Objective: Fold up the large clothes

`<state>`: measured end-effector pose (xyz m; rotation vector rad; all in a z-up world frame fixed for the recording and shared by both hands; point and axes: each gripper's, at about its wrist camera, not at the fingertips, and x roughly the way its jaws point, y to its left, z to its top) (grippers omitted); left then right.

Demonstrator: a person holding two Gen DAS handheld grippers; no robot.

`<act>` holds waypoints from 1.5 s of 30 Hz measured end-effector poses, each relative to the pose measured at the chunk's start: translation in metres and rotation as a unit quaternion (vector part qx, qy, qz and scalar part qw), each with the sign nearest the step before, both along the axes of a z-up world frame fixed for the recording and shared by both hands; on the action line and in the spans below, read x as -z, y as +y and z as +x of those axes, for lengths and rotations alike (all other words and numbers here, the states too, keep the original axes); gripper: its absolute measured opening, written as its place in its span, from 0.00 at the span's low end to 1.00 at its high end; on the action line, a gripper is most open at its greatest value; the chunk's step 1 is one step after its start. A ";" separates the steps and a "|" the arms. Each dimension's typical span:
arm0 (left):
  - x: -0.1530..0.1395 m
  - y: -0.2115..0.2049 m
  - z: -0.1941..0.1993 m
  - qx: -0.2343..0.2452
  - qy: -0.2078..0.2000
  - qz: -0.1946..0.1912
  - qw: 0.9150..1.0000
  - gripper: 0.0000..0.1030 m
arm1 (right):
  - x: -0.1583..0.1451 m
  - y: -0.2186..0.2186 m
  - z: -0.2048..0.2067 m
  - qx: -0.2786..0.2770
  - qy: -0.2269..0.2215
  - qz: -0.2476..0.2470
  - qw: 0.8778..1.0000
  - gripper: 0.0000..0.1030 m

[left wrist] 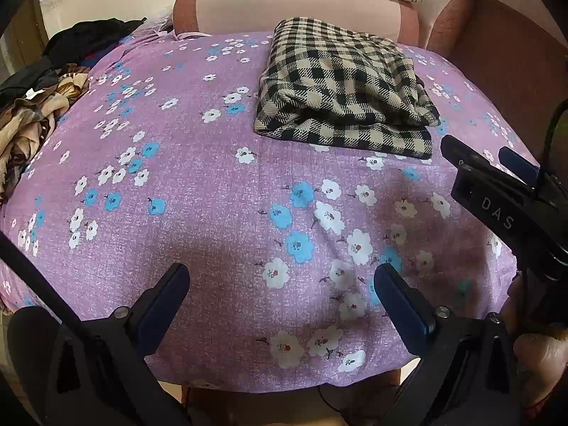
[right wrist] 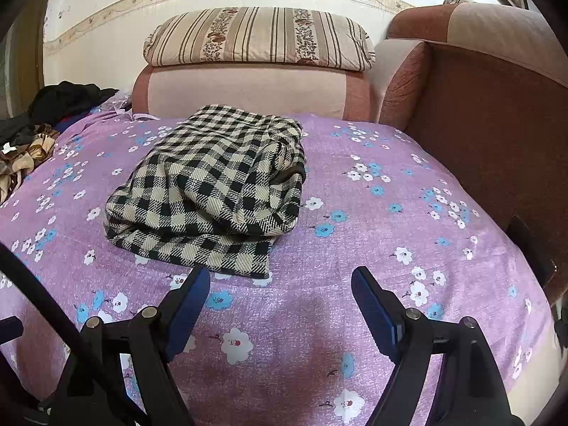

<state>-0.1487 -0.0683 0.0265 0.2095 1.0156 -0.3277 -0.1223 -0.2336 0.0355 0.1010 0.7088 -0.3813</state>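
Note:
A black-and-beige checked garment (left wrist: 344, 85) lies folded in a thick bundle on the purple flowered sheet (left wrist: 184, 191); it also shows in the right wrist view (right wrist: 213, 184). My left gripper (left wrist: 282, 277) is open and empty above the sheet near its front edge, well short of the garment. My right gripper (right wrist: 280, 280) is open and empty, its left fingertip just in front of the garment's near edge. The right gripper also shows in the left wrist view (left wrist: 479, 152), to the right of the garment.
A pile of dark and brown clothes (left wrist: 39, 96) lies at the left edge of the sheet, also in the right wrist view (right wrist: 32, 131). A pink armchair (right wrist: 248, 88) with a striped pillow (right wrist: 259, 37) stands behind. A brown sofa arm (right wrist: 479, 113) rises on the right.

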 end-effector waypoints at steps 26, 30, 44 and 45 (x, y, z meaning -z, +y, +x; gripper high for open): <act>0.000 0.000 -0.002 0.001 -0.019 0.002 1.000 1.00 | -0.001 0.006 0.001 -0.008 -0.004 -0.012 1.000 0.85; 0.000 0.000 -0.002 0.001 -0.018 0.003 1.000 1.00 | -0.001 0.007 0.001 -0.009 -0.003 -0.013 1.000 0.85; 0.005 0.001 -0.001 -0.001 -0.011 0.002 1.000 1.00 | -0.001 0.009 0.000 -0.011 -0.004 -0.014 1.000 0.85; 0.006 0.001 -0.001 -0.001 -0.009 0.002 1.000 1.00 | -0.002 0.009 0.000 -0.012 -0.004 -0.014 1.000 0.85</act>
